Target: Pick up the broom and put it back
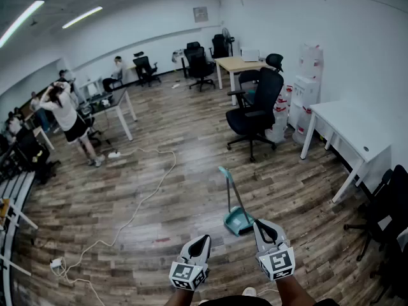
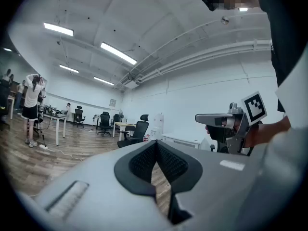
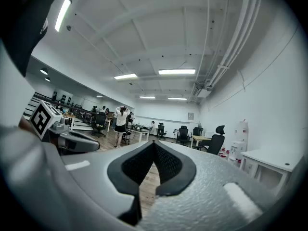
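A teal long-handled broom (image 1: 231, 199) stands upright on the wood floor, its teal head (image 1: 238, 221) down on the boards and its handle leaning up and away. My left gripper (image 1: 203, 240) is held level, low in the head view, left of the broom head and apart from it. My right gripper (image 1: 261, 227) is just right of the head, close beside it without touching. Both are shut with nothing between the pads. The left gripper view shows its own jaws (image 2: 156, 144) closed and the right gripper (image 2: 217, 120) alongside. The right gripper's jaws (image 3: 154, 143) are closed too.
A black office chair (image 1: 256, 109) stands beyond the broom. A white table (image 1: 354, 136) is at the right, with another dark chair (image 1: 390, 209) near it. A white cable (image 1: 148, 189) snakes across the floor at the left. A person (image 1: 67, 116) stands by desks far left.
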A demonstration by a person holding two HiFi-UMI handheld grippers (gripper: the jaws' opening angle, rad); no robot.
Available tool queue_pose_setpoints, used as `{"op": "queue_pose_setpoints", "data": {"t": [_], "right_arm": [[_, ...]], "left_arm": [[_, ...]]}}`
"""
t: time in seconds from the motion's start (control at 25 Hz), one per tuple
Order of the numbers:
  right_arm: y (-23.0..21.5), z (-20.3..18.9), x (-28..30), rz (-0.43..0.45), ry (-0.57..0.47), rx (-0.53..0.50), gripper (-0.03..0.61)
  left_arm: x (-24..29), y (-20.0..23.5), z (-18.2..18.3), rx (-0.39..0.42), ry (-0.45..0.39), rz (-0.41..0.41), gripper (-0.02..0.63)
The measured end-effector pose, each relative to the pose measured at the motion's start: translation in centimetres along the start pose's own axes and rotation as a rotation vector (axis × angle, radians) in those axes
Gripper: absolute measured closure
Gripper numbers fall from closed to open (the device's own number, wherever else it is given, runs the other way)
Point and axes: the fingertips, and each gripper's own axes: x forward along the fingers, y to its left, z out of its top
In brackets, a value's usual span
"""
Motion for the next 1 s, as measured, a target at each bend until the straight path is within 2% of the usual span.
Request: {"op": "queue_pose_setpoints", "data": {"t": [0.44, 0.72, 1.0], "right_arm": [[-1.9, -1.3, -0.2, 0.018, 0.036, 0.006, 0.577], [-5.4, -2.5, -0.3, 0.029, 0.063, 0.032, 0.577], [-7.6, -3.8, -0.5, 0.077, 0.081, 0.052, 0.577]], "left_arm": [[1.8, -1.6, -0.1, 0.010, 0.018, 0.013, 0.597], [4.4, -2.1, 0.9, 0.054, 0.009, 0.054, 0.597], [5.7, -3.0, 0.8, 0.088, 0.018, 0.083, 0.597]]}}
